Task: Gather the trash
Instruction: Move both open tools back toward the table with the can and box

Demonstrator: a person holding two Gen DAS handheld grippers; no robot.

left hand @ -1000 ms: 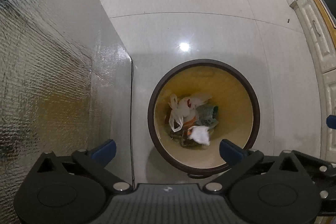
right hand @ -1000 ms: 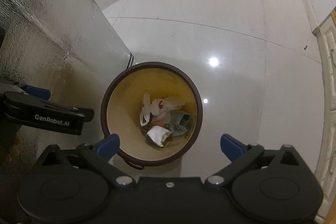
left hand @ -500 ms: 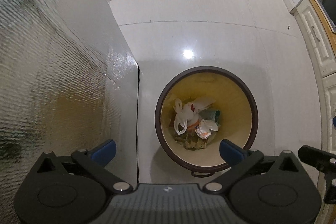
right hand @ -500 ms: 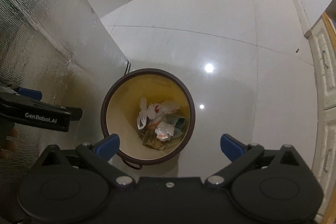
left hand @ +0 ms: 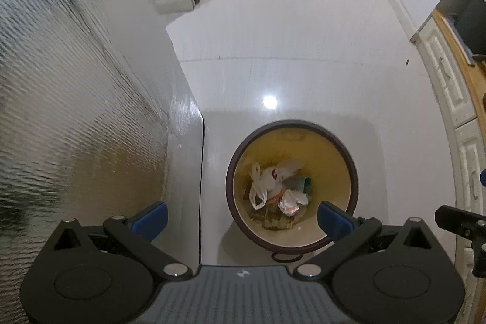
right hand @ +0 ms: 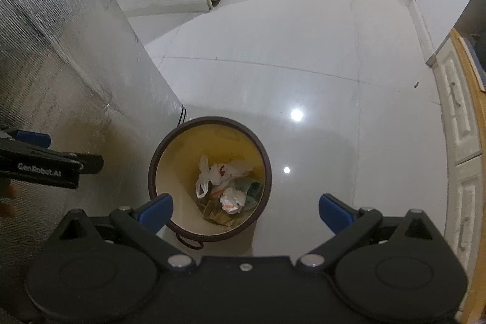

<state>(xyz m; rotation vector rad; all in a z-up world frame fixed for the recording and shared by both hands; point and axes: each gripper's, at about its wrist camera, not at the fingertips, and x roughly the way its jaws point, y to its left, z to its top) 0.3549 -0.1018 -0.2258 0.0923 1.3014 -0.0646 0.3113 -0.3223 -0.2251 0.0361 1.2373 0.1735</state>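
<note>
While both grippers — left (left hand: pixel 241 219), right (right hand: pixel 245 211) — hang released and empty above the bin (right hand: pixel 209 178), a drop looks finished — next, seek more trash.

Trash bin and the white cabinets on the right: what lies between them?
Only bare glossy floor tile, with light glints. The right wrist view shows this best: nothing stands between the trash bin and the white cabinets.

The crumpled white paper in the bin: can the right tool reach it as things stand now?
Probably yes. The right tool is open and empty above the bin, whose mouth has no lid. The crumpled white paper lies on top of the other trash, uncovered. It sits deep down, so the tool must descend inside the walls.
</note>
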